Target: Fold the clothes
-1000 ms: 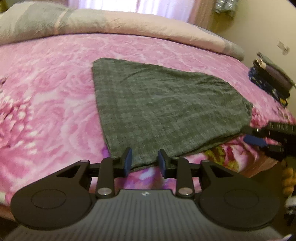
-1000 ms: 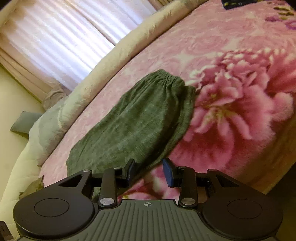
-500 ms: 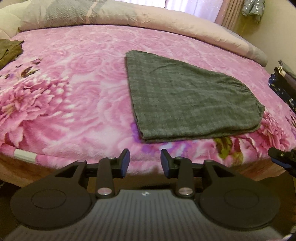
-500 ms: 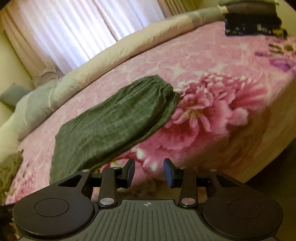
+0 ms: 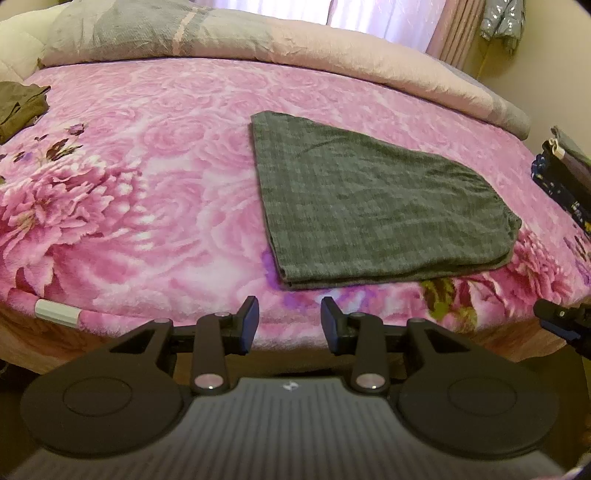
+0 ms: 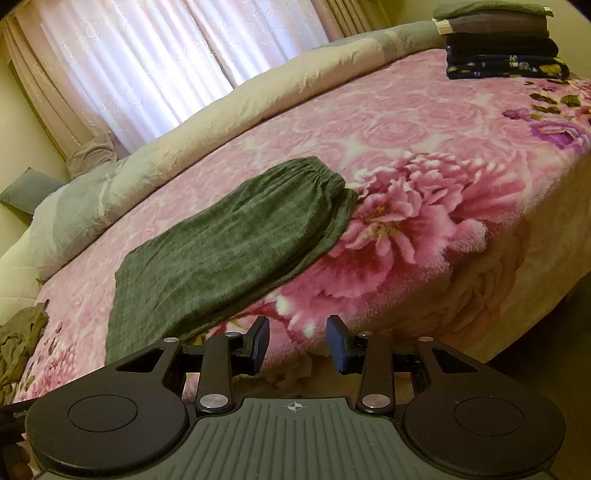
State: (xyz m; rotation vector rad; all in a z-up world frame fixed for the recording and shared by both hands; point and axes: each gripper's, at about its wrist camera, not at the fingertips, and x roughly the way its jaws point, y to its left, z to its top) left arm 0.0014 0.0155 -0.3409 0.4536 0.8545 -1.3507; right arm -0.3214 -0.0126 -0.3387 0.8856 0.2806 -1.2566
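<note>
The grey-green garment (image 5: 373, 210) is laid flat near the front edge of the bed, folded double, with two stacked layers seen at its near edge and the gathered elastic waistband (image 6: 314, 171) turned to the right side. A second ago its near corner was reached by the left gripper's fingertips and its right edge by the other gripper; now both are drawn back off the bed edge, well apart from the cloth, and nothing is carried away with them. The left gripper (image 5: 289, 325) is held with jaws parted by a moderate gap, empty; the right gripper (image 6: 297, 343) is likewise parted and empty, and only its tip is seen at the right edge of the left view. The release is judged to mark one fold as finished; a further fold, likely waistband toward hem, seems still needed before the piece matches the stack. The pink floral blanket (image 5: 155, 192) under the garment is left undisturbed. A stack of folded clothes (image 6: 502, 40) is seen at the far right corner, presumably the destination. A crumpled olive garment (image 5: 20, 107) is left unfolded at the far left, so more work is judged to remain. A rolled duvet (image 5: 229, 33) is laid along the far side below the curtains (image 6: 140, 62).
</note>
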